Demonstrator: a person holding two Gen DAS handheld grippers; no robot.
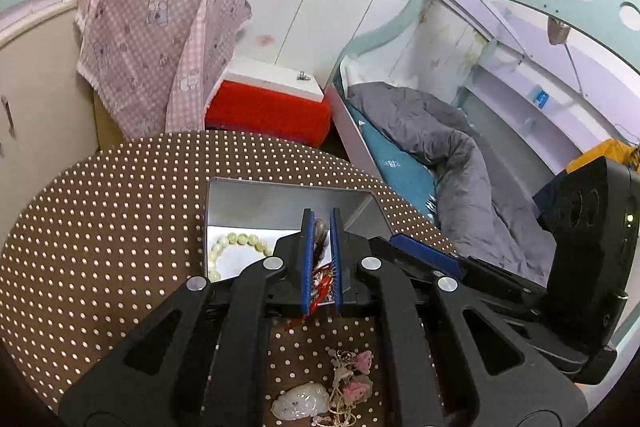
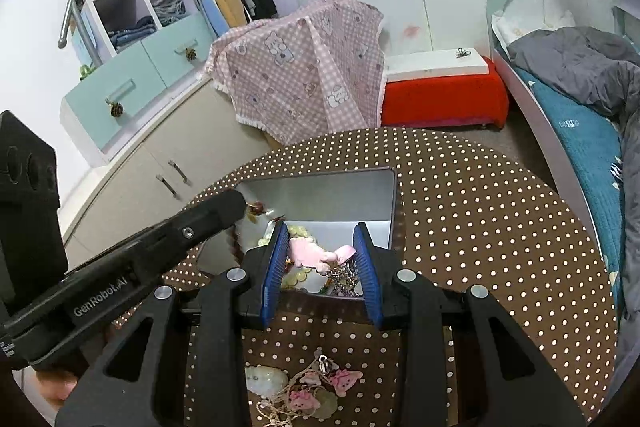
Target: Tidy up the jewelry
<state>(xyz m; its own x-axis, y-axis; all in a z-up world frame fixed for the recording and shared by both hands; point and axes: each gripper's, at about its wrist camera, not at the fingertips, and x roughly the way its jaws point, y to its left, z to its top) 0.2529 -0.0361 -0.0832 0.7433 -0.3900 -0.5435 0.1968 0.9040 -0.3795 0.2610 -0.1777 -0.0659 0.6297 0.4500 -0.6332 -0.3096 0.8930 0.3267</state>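
A silver metal box (image 1: 280, 197) (image 2: 320, 195) stands open on the round brown polka-dot table (image 1: 100, 227) (image 2: 480, 227). Inside lie a pale green bead bracelet (image 1: 228, 247) (image 2: 298, 231) and a pink charm with chain (image 2: 316, 253). My left gripper (image 1: 321, 223) is shut on a brown bead piece (image 1: 320, 239) with red cord, held over the box; in the right wrist view its tip (image 2: 236, 205) is at the box's left wall. My right gripper (image 2: 322, 233) is open above the box's near side. Loose jewelry (image 1: 344, 387) (image 2: 308, 387), white jade and pink charms, lies on the table below both grippers.
A pink checked cloth (image 2: 304, 67) hangs behind the table, next to a red and white chest (image 2: 440, 87). A bed with a grey duvet (image 1: 460, 155) lies to the right. A beige cabinet (image 2: 160, 163) and wardrobe shelves stand to the left.
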